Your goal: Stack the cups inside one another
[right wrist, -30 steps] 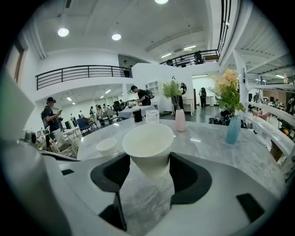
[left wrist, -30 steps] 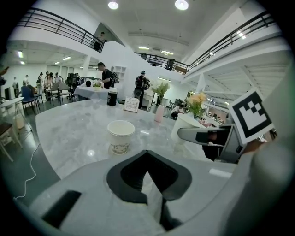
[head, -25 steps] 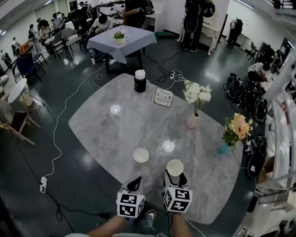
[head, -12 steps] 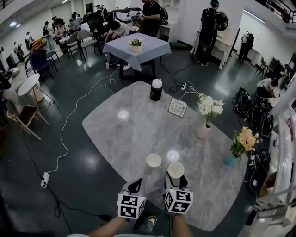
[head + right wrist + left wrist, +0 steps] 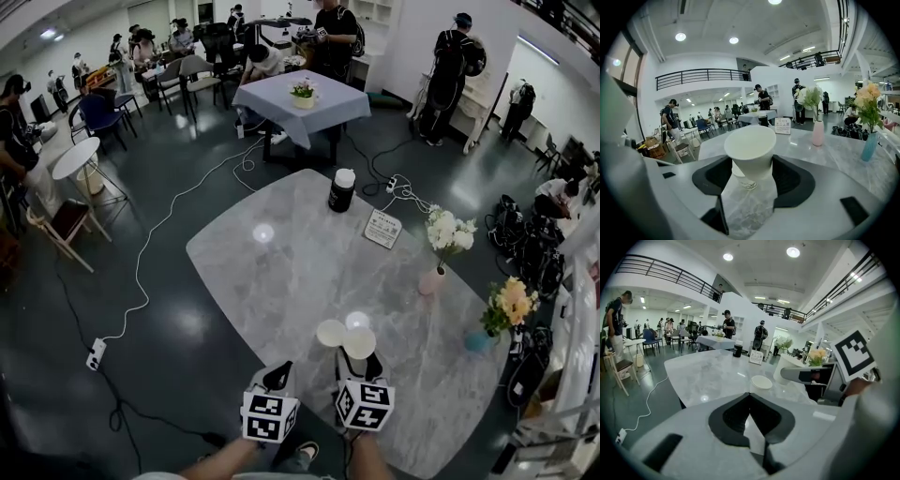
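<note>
Snugly, right tongs (image 5: 751, 165) clasping white cup (image 5: 750, 144)

Bright ceiling spots (image 5: 793, 251) | glare on tabletop (image 5: 281, 272) | fisheye edges (dark corners) | background perhaps soft

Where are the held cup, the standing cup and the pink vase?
held cup (image 5: 752, 168): right gripper view, side wall.
standing cup (image 5: 761, 382): left gripper view, open top.
pink vase (image 5: 817, 133): right gripper view, body.

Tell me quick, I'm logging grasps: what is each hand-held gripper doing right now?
Left hand-held gripper: closed, nothing between its jaws.
Right hand-held gripper: closed on the white paper cup.
</note>
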A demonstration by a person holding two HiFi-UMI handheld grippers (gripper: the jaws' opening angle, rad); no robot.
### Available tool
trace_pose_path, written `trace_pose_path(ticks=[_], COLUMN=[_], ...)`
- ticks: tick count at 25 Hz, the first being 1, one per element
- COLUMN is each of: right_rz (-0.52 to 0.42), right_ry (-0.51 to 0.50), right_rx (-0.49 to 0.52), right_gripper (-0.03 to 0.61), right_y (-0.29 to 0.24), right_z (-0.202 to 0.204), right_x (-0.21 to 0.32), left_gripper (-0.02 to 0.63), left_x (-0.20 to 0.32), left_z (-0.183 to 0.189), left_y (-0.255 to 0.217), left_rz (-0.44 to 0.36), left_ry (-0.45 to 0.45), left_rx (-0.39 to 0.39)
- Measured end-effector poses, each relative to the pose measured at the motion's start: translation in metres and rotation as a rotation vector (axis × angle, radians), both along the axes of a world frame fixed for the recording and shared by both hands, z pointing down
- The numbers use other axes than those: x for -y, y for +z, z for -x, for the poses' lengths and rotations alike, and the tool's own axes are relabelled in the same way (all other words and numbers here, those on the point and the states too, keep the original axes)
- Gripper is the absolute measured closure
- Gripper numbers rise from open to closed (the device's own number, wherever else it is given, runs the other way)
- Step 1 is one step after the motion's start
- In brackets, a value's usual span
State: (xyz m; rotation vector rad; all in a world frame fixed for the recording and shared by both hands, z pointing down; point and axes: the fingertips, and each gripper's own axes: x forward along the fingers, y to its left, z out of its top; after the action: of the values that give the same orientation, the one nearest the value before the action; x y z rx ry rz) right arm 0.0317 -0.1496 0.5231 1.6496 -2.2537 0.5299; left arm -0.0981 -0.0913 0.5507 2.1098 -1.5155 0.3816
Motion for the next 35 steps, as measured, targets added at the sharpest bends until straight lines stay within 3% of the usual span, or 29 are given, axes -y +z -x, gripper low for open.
trace_pose_path(ticks=[17, 35], right_rz=[0.045, 0.086], right_ry=[-0.047, -0.035], right_rx=[-0.009, -0.039], right_gripper=[0.337, 0.337], right_y=[0.015, 0.036], right_z=[0.041, 0.052], right_x=[0.026, 0.031], left_gripper=[0.617, 0.617], left_x=[0.026, 0.040], left_z=[0.033, 0.041], left_y=[0.018, 0.040], left_rz=[0.042, 0.091], left_ry=[-0.041, -0.009], left_rx=[-0.027, -0.035])
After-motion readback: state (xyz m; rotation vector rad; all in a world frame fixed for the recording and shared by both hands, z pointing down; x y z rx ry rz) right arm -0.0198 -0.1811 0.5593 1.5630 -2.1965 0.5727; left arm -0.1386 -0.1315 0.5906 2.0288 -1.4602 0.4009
